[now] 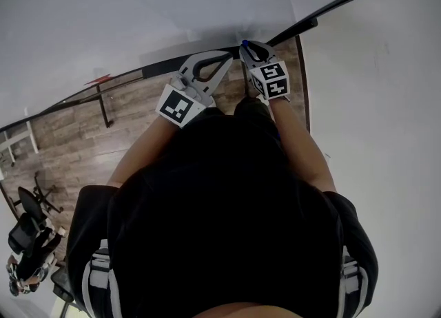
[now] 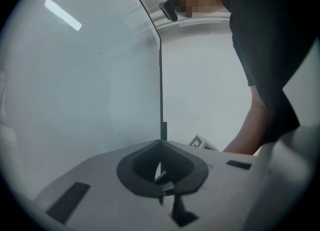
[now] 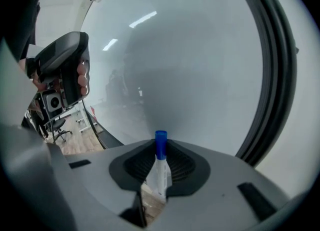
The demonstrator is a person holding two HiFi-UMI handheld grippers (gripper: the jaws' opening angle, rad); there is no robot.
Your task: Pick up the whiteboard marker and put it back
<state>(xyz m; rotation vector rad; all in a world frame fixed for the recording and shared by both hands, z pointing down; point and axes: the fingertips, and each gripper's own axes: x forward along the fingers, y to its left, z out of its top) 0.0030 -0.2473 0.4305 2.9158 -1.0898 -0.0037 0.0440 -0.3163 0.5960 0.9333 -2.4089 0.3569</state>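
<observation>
The whiteboard marker [image 3: 160, 167], white with a blue cap, stands upright between the jaws of my right gripper [image 3: 159, 147], which is shut on it. In the head view its blue cap [image 1: 246, 45] shows at the tip of my right gripper [image 1: 249, 49], close to the whiteboard [image 1: 138, 14] and above the board's dark bottom rail [image 1: 131, 76]. My left gripper [image 1: 229, 55] hangs just left of it with its tips together. In the left gripper view its jaws [image 2: 161, 144] meet at the tip with nothing between them, facing the whiteboard [image 2: 90, 75].
The whiteboard's black frame edge [image 3: 272, 75] curves down the right of the right gripper view. A white wall [image 1: 379, 103] stands at the right. Wood floor [image 1: 76, 131] lies below, with an office chair [image 1: 31, 213] at the lower left. A hand holds the left gripper's handle [image 3: 67, 70].
</observation>
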